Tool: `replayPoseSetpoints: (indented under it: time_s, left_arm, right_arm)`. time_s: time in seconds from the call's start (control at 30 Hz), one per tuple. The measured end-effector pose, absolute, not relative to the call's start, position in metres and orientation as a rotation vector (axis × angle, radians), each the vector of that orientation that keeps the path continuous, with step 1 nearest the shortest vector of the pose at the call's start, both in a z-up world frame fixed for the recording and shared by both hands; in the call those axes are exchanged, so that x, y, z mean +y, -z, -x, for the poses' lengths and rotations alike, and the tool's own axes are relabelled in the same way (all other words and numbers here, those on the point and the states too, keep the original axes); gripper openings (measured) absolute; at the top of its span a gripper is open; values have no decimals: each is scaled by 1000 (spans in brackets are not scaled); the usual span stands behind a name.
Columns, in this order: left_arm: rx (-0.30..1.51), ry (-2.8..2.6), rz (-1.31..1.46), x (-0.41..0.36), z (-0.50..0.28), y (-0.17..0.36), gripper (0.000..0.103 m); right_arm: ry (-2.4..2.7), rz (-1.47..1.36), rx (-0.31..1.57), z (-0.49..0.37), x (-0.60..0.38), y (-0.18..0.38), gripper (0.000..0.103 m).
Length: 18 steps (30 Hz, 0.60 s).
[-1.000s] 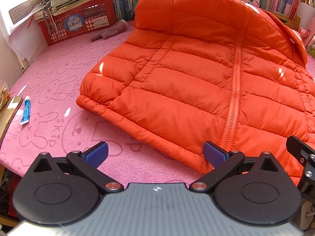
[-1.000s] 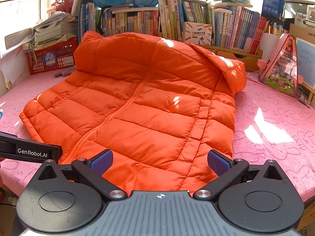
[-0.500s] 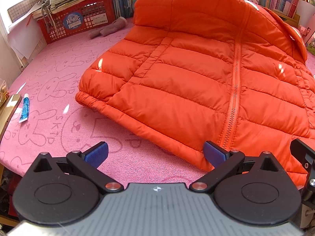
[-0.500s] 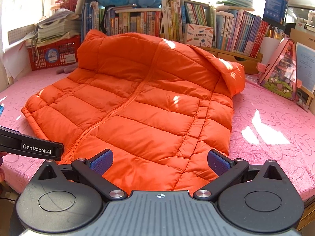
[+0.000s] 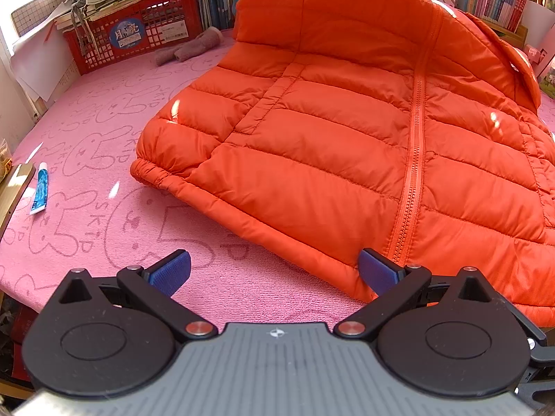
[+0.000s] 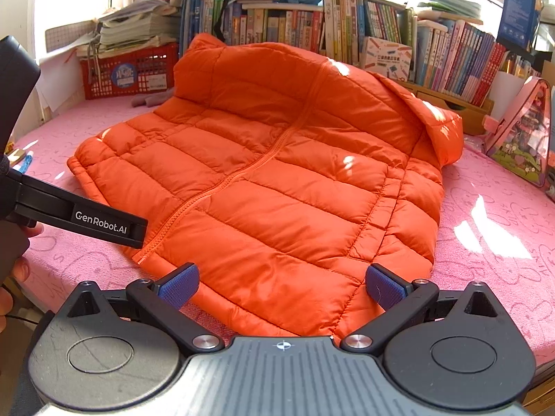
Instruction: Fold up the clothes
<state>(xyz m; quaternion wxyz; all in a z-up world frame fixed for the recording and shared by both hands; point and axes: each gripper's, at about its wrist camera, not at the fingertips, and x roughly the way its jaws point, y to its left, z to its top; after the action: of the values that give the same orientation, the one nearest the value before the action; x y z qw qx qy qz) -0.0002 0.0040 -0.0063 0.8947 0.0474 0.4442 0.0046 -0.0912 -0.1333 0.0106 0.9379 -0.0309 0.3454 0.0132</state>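
An orange quilted puffer jacket (image 5: 347,131) (image 6: 277,173) lies zipped and front up on the pink bunny-print cloth (image 5: 104,159) (image 6: 496,215), its hem toward me and its hood leaning against the books. My left gripper (image 5: 274,272) is open just short of the hem's left part, with nothing between its blue pads (image 5: 170,272). My right gripper (image 6: 282,286) is open over the hem's right part, holding nothing. The left tool's black side (image 6: 100,223) and a hand show at the left of the right wrist view.
A red basket (image 5: 138,31) (image 6: 128,72) with stacked papers stands back left, grey cloth (image 5: 190,50) beside it. Rows of books (image 6: 364,31) line the back. A small blue tube (image 5: 40,192) lies at the left edge. A pink bag (image 6: 523,131) stands at the right.
Both grippers have drawn back slightly toward the table's near edge and tipped down; more pink cloth now shows before the hem. The jacket has not moved. Both stay open.
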Motion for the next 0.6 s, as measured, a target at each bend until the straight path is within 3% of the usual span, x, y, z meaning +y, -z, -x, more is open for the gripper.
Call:
replayPoseSetpoints:
  time_s: [0.6]
  left_arm:
    - [939, 29, -48, 17, -2, 10, 103]
  right_arm:
    - [-51, 194, 716, 97, -120, 2, 103]
